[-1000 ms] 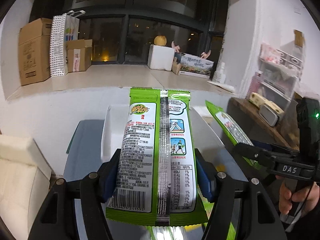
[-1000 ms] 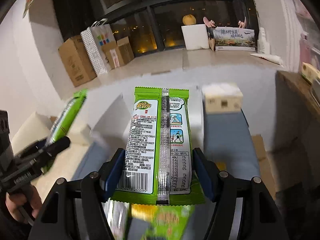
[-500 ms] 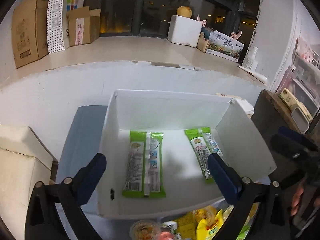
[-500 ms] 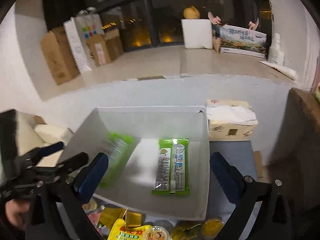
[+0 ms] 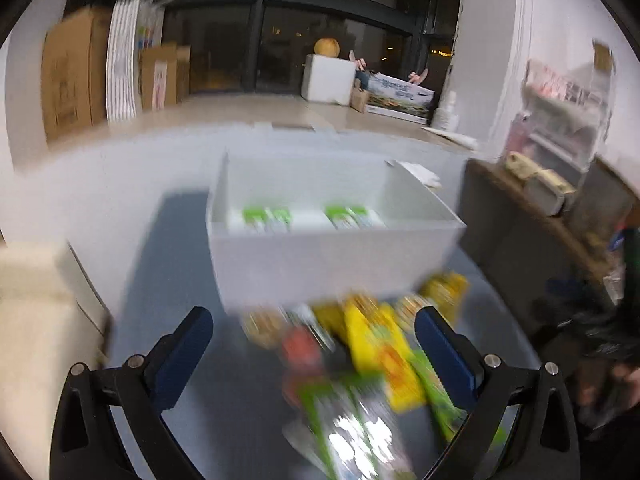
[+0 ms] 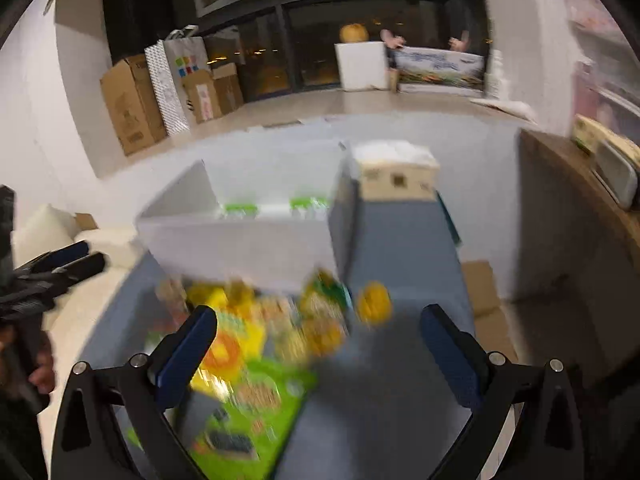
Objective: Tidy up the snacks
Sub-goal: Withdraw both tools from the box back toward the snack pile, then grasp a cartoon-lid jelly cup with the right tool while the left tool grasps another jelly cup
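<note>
A white box [image 5: 332, 264] [image 6: 240, 240] stands on the blue-grey table with two green snack packs [image 5: 266, 216] [image 5: 352, 216] lying flat inside, also visible as green snack packs [image 6: 240, 209] in the right wrist view. In front of the box lies a blurred pile of yellow, green and red snacks [image 5: 372, 352] [image 6: 260, 340]. My left gripper [image 5: 316, 344] hangs open above the pile with nothing between its fingers. My right gripper [image 6: 320, 344] is open and empty too, over the pile's right side. Both views are motion-blurred.
A tissue box [image 6: 394, 176] stands right of the white box. A wooden shelf [image 5: 540, 216] with small items is at the right. Cardboard boxes [image 5: 72, 84] and a patterned bag [image 6: 176, 80] line the far window ledge. A cream cushion [image 5: 36, 320] lies left.
Both grippers let go of their green packs, which now lie in the white box. Both then pulled back and sank toward the pile in front, jaws wide.
</note>
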A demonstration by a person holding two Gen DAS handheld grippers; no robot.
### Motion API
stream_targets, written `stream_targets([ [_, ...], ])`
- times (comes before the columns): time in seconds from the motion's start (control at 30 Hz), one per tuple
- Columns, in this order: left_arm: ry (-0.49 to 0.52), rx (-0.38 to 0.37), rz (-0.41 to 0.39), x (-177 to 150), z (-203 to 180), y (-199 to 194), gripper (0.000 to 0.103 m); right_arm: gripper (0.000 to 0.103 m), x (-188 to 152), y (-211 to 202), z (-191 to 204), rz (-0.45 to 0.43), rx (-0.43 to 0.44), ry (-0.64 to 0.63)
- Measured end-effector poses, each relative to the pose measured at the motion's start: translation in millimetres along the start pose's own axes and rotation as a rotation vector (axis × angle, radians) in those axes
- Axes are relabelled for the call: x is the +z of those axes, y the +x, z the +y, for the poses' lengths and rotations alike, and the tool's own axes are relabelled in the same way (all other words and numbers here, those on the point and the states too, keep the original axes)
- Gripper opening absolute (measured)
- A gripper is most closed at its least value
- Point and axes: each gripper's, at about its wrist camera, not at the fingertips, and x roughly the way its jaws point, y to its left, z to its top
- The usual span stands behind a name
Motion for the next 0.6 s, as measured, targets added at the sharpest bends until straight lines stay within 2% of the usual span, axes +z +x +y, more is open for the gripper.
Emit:
stream_targets([
  [0.1, -0.039, -0.006, -0.014, -35, -4, -15, 0.103, 0.103, -34, -1, -6, -0.001, 0.071, 0.055],
  [0.17, -0.050, 0.013, -0.002, -54, -6, -20, 0.103, 0.103, -40, 12, -11, 0.052, 0.067, 0.074],
  [0.27, -0.065, 0.004, 0.024, -73, -7, -27, 0.103, 0.103, -36, 31, -22, 0.058, 0.093, 0.107],
  [0.53, -0.046, 0.009, 0.034, -85, -11, -42, 0.103, 0.102, -10, 96, -36, 0.102, 0.196, 0.133],
  [0.57, -0.047, 0.007, 0.036, -85, -11, -42, 0.103, 0.095, -8, 102, -38, 0.109, 0.196, 0.135],
  [0.6, -0.048, 0.005, 0.037, -86, -11, -42, 0.103, 0.082, -6, 110, -40, 0.121, 0.211, 0.146],
])
